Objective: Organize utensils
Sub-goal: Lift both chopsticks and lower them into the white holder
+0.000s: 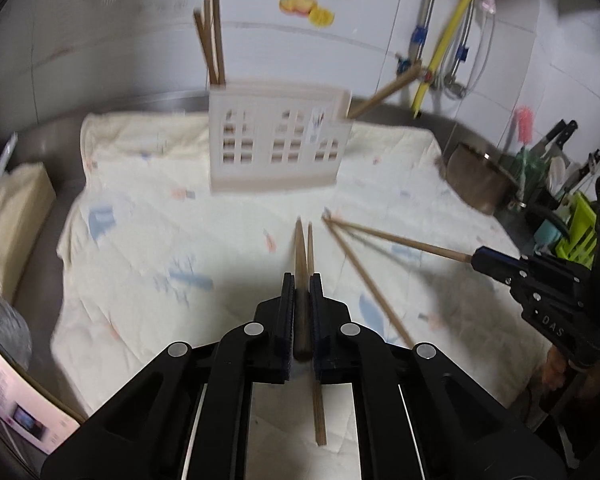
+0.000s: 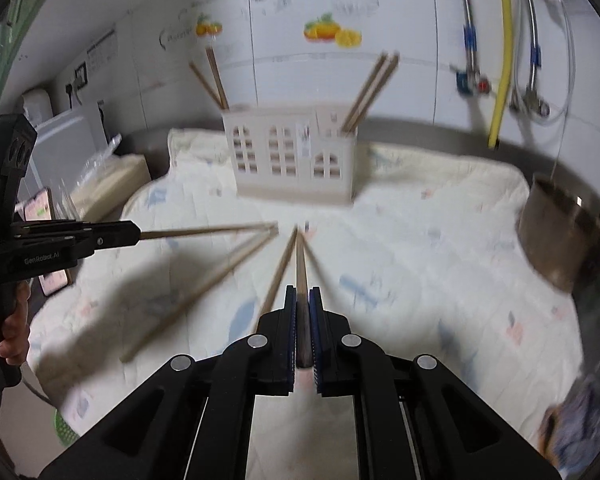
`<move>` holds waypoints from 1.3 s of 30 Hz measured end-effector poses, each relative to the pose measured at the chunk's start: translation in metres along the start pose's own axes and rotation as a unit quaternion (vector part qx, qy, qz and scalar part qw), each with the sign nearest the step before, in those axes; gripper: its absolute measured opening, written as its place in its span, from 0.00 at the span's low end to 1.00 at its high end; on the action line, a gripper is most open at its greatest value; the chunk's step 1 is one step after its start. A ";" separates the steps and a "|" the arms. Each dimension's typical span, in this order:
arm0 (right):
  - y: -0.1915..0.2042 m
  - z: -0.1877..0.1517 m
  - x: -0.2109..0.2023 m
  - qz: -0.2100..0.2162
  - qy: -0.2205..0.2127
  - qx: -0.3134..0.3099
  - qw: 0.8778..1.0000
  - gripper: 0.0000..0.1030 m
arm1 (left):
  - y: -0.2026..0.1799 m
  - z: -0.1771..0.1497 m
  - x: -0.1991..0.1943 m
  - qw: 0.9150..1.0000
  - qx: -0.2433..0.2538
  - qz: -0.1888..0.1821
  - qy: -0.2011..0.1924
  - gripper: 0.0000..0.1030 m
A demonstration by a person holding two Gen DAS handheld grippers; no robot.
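Observation:
A white utensil holder (image 1: 276,140) with window cut-outs stands at the back of a pale quilted cloth (image 1: 148,232); it also shows in the right wrist view (image 2: 292,156). Chopsticks stand in its left end (image 1: 212,44) and lean out of its right end (image 1: 384,94). My left gripper (image 1: 302,280) is shut on a wooden chopstick (image 1: 300,248) pointing at the holder. My right gripper (image 2: 302,292) is shut on another chopstick (image 2: 300,260). Loose chopsticks lie on the cloth beside them (image 1: 364,276), (image 2: 204,288). Each gripper shows in the other's view (image 1: 500,268), (image 2: 112,236).
A metal pot (image 2: 560,232) sits at the cloth's right edge. Knives and a green rack (image 1: 572,216) stand beyond it. Pipes and a yellow hose (image 1: 456,20) run down the tiled wall. Bags and a box (image 1: 16,208) lie left of the cloth.

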State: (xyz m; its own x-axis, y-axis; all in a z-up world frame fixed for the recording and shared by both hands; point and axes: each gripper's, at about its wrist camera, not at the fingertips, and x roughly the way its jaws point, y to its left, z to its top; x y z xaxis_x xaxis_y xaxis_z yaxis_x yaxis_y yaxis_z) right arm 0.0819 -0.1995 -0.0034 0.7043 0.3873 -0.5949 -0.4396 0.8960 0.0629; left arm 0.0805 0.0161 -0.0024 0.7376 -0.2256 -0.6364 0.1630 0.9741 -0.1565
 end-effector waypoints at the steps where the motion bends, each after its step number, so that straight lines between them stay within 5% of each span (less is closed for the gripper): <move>1: 0.000 0.008 -0.002 0.001 -0.008 -0.002 1.000 0.06 | -0.001 0.006 -0.001 1.000 0.002 -0.002 -0.004 0.06; 16: -0.019 0.124 -0.008 0.039 -0.054 -0.032 0.997 0.06 | -0.007 0.104 0.001 0.999 0.037 -0.012 -0.031 0.05; 23: -0.028 0.180 -0.018 0.044 -0.071 -0.054 0.995 0.06 | -0.011 0.156 -0.022 0.996 0.051 -0.014 -0.075 0.05; 32: -0.038 0.235 -0.017 0.040 -0.094 -0.053 0.993 0.06 | -0.010 0.231 -0.046 0.985 0.064 0.035 -0.153 0.05; 39: -0.040 0.251 0.008 0.034 -0.085 -0.047 0.995 0.06 | 0.004 0.255 -0.019 0.982 0.052 0.079 -0.163 0.05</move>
State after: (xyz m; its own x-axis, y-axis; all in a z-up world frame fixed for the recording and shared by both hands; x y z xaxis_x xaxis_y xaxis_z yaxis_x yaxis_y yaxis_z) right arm 0.2451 -0.1782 0.1902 0.7523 0.4842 -0.4468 -0.5332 0.8458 0.0187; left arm 0.2340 0.0271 0.2013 0.9270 -0.0723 -0.3680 0.0828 0.9965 0.0129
